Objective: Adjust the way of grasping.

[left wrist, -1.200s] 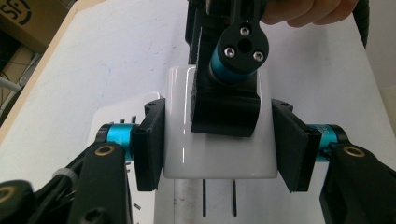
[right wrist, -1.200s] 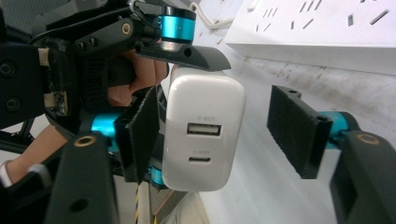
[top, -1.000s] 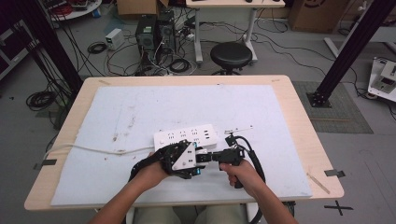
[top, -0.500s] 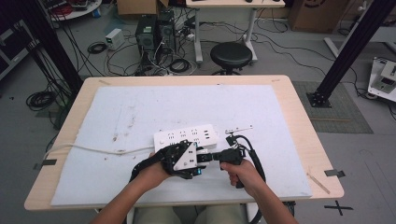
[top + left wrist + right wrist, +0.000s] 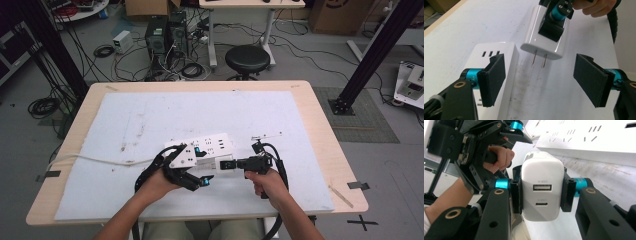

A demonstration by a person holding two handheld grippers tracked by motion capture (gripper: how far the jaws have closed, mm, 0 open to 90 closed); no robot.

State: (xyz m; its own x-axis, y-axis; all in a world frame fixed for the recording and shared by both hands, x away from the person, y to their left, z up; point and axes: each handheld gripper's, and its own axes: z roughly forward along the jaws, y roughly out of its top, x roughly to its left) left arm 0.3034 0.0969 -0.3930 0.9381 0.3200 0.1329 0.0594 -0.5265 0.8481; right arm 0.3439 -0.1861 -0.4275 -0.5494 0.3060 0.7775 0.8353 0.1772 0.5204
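Two prongs are pointing down as the right gripper (image 5: 541, 195) is clamping the charger (image 5: 542, 187) above the mat's near middle. Left gripper (image 5: 541, 82), just opened, is holding nothing beside the strip (image 5: 207, 147). Next: aligning prongs with a socket.

We are in a robotics lab or workshop: at frame centre a wooden table (image 5: 320, 117) under a white mat (image 5: 165, 115) on grey floor, tangled cables (image 5: 150, 60) and computer towers (image 5: 157, 35) at upper left, a black stool (image 5: 247, 59) top centre, black metal frame struts (image 5: 382, 47) at right.
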